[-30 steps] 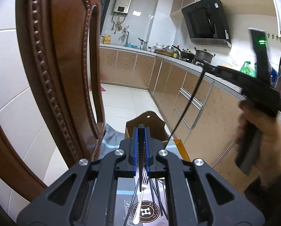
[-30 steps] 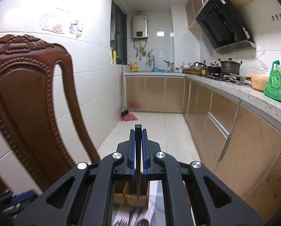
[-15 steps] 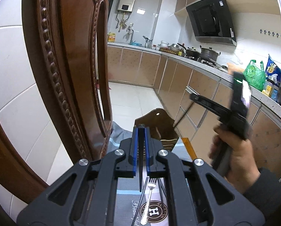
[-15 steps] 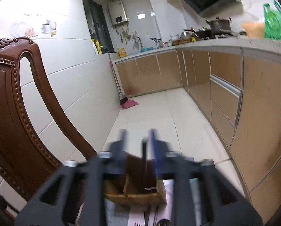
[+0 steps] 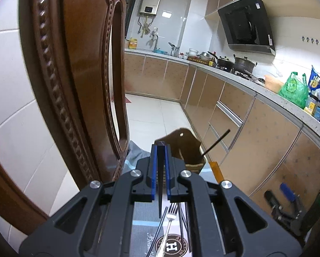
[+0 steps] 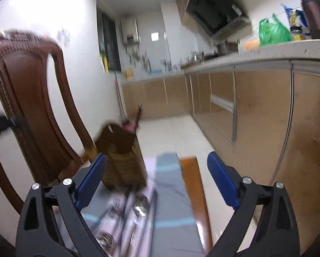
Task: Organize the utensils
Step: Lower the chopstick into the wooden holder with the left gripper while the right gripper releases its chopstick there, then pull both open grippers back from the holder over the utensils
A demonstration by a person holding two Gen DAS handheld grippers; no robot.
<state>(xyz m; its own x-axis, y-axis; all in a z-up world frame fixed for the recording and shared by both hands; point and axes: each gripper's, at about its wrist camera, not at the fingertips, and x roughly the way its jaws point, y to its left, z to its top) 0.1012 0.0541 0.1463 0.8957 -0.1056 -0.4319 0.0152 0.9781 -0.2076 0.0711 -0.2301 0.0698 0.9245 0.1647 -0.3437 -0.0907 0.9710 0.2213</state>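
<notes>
My left gripper [image 5: 160,150] is shut on a thin dark chopstick [image 5: 160,199] that hangs down between the blue pads. Below it a fork [image 5: 170,216] and more chopsticks lie on a grey cloth [image 5: 142,218]. A brown wooden utensil holder [image 5: 185,147] stands at the cloth's far end with one dark chopstick [image 5: 215,142] leaning out of it. My right gripper [image 6: 156,167] is open and empty, low over the blurred utensils [image 6: 136,209] and near the holder [image 6: 121,150]. It also shows in the left wrist view [image 5: 288,201] at the lower right.
A carved wooden chair back [image 5: 74,75] stands close on the left; it also shows in the right wrist view [image 6: 31,98]. Kitchen cabinets [image 5: 235,111] and a worktop with pots and a green bag [image 5: 292,90] run along the right. The table's orange edge [image 6: 192,182] is beside the cloth.
My right gripper let a chopstick go into the holder, opened wide and dropped to low on the right. My left gripper stays shut on its chopstick and has shifted slightly.
</notes>
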